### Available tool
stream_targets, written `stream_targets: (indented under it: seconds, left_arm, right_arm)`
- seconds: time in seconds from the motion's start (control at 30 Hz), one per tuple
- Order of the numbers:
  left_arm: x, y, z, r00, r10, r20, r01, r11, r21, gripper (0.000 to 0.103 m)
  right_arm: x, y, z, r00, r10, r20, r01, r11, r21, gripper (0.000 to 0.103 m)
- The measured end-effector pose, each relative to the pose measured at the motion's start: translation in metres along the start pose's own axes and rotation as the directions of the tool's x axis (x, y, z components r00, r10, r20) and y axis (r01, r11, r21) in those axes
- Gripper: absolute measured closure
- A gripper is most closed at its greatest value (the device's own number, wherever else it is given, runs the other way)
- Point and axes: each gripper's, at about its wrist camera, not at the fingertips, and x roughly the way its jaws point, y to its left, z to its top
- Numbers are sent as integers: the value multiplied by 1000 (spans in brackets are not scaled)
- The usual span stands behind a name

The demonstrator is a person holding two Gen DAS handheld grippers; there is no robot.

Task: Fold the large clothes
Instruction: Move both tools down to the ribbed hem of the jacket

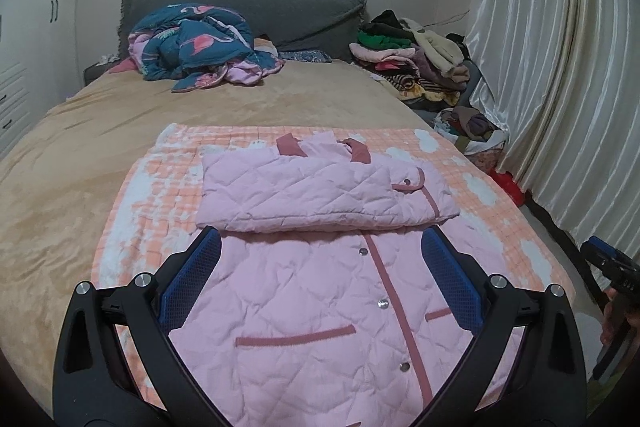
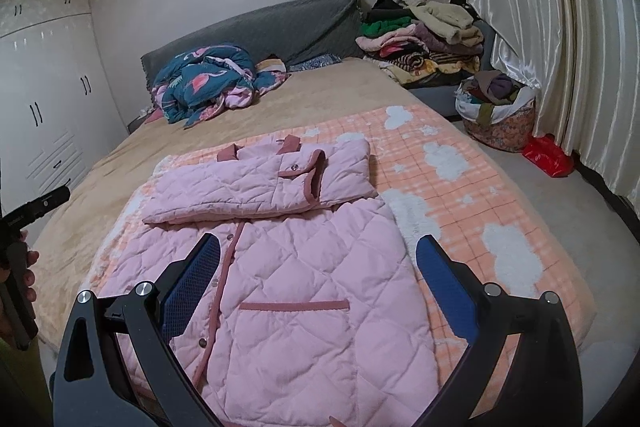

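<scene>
A pink quilted jacket (image 1: 320,307) with darker pink trim and snap buttons lies flat on an orange checked blanket (image 1: 160,195) on the bed. Its sleeves are folded across the upper part (image 1: 312,191). It also shows in the right wrist view (image 2: 304,291). My left gripper (image 1: 320,239) is open and empty above the jacket's lower half. My right gripper (image 2: 318,247) is open and empty above the jacket's right side. Each gripper's body shows at the edge of the other's view.
The bed (image 1: 80,155) has a tan cover, a bundled blue flamingo quilt (image 1: 200,47) and a grey headboard (image 1: 280,11). Piled clothes (image 2: 424,39) and a basket (image 2: 496,119) stand at the right by a curtain (image 2: 560,27). A wardrobe (image 2: 40,87) is left.
</scene>
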Motion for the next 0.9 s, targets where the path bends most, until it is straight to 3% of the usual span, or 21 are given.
stream_targets:
  seconds: [0.3,0.9]
  left_arm:
    - [-12,-4,-18,1000,26,-18,-25,999,29,9]
    - [-13,23,-73,983,107,-149,-105,994,23,9]
  right_arm:
    - [-20,-17,-13,1000,-3,-4,3,1000,8,5]
    - [-5,-58,-68,988,-30,-148,37,998,41,5]
